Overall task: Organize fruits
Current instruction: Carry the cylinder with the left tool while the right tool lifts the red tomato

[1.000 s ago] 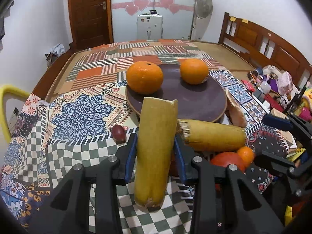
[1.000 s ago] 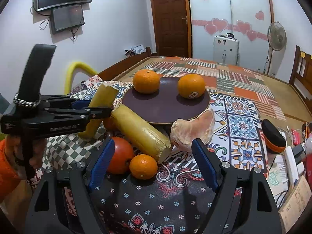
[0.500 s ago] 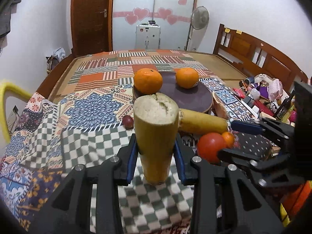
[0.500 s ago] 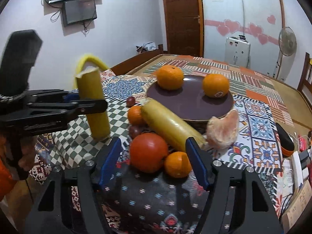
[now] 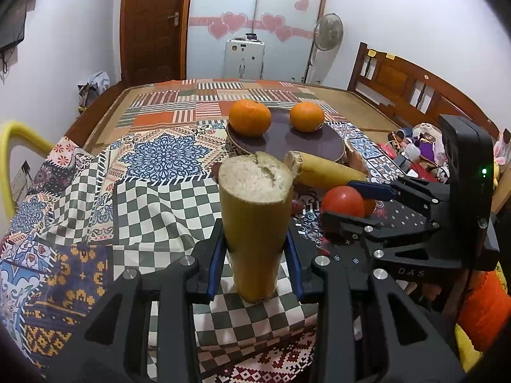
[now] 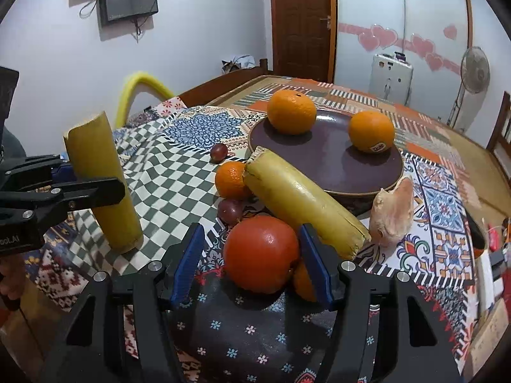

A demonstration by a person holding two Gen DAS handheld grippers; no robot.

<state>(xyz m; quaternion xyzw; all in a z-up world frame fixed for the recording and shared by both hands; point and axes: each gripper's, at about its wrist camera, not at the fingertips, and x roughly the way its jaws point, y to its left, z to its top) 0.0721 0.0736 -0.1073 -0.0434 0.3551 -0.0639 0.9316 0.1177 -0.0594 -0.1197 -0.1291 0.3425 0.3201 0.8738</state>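
Observation:
My left gripper (image 5: pixel 255 261) is shut on a yellow sugarcane piece (image 5: pixel 255 223), held upright on the checked cloth; it also shows in the right wrist view (image 6: pixel 102 178). My right gripper (image 6: pixel 255 255) is open, its blue pads either side of a red tomato (image 6: pixel 260 253). A second sugarcane piece (image 6: pixel 303 204) lies behind the tomato. Two oranges (image 6: pixel 291 111) (image 6: pixel 371 131) sit on a dark plate (image 6: pixel 361 172). A small orange (image 6: pixel 230 180) and two grapes (image 6: pixel 230 210) (image 6: pixel 218 151) lie near the plate.
A peeled citrus segment (image 6: pixel 392 214) leans by the plate's right side. Another small orange (image 6: pixel 303 281) is half hidden behind my right finger. Patchwork cloths cover the table. A yellow chair back (image 6: pixel 140 86) stands at the left.
My left gripper has pulled back toward the table's near edge with the sugarcane. My right gripper has moved forward so its pads now flank the tomato.

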